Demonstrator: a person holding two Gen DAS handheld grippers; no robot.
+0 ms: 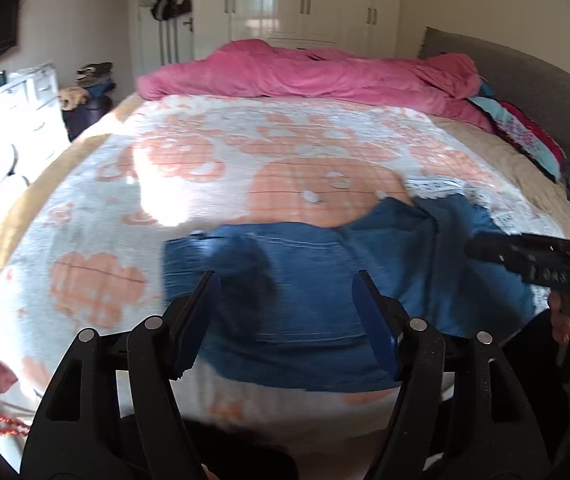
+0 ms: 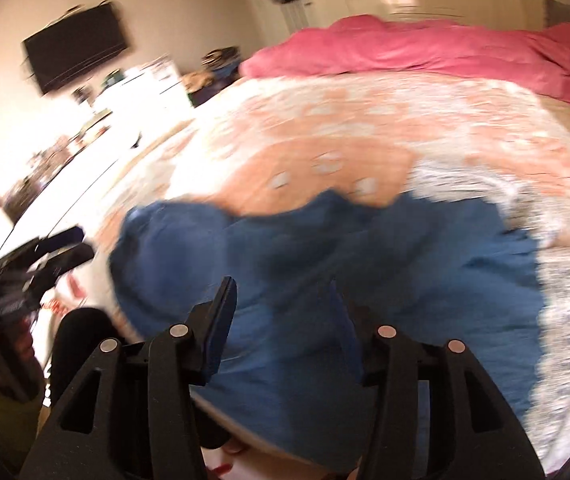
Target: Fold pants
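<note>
Blue denim pants (image 1: 305, 280) lie partly folded on the bed's near edge, with white lace trim at their right side. They also fill the lower middle of the blurred right wrist view (image 2: 385, 272). My left gripper (image 1: 287, 280) is open just above the pants' left part, holding nothing. My right gripper (image 2: 283, 284) is open above the pants, empty. The right gripper shows in the left wrist view (image 1: 533, 260) at the far right; the left gripper shows in the right wrist view (image 2: 61, 252) at the far left.
The bed has an orange-and-white patterned blanket (image 1: 245, 152). A pink duvet (image 1: 305, 72) is bunched along the far side. White drawers (image 1: 25, 100) and a wall TV (image 2: 77, 52) stand to the left. A grey headboard (image 1: 525, 80) is at right.
</note>
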